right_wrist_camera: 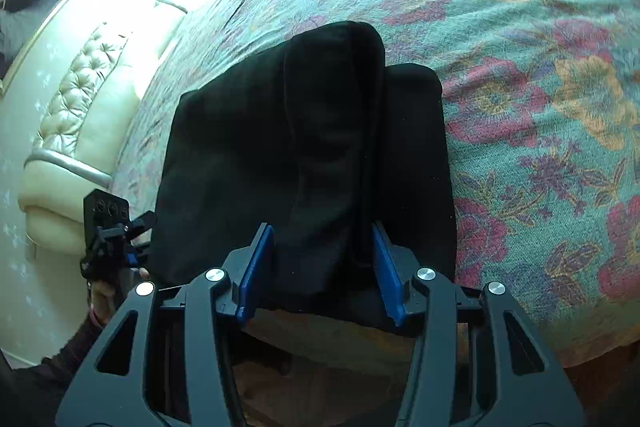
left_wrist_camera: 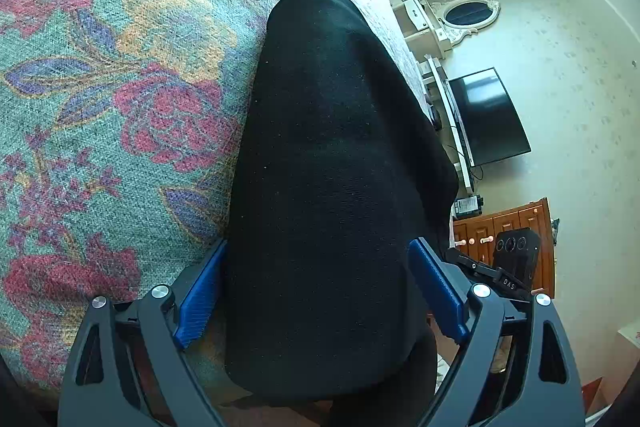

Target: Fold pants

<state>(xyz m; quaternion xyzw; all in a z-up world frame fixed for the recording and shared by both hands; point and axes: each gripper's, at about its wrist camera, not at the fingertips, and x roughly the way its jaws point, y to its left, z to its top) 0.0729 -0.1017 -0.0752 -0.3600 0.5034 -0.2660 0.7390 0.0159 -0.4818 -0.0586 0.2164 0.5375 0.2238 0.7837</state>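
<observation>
Black pants (left_wrist_camera: 340,167) lie folded on floral bedspread (left_wrist_camera: 120,87) near bed edge, long axis running away from left gripper (left_wrist_camera: 320,287). Left jaws spread wide, fabric between. Right gripper (right_wrist_camera: 324,267) likewise agape over raised fold.

Your left gripper (left_wrist_camera: 318,291) straddles the pants (left_wrist_camera: 332,187); black cloth hides any pad contact, so grip is unreadable. Same for your right gripper (right_wrist_camera: 322,267). Pants' near edge hangs past the bedspread (right_wrist_camera: 540,107), cut off behind the fingers.
</observation>
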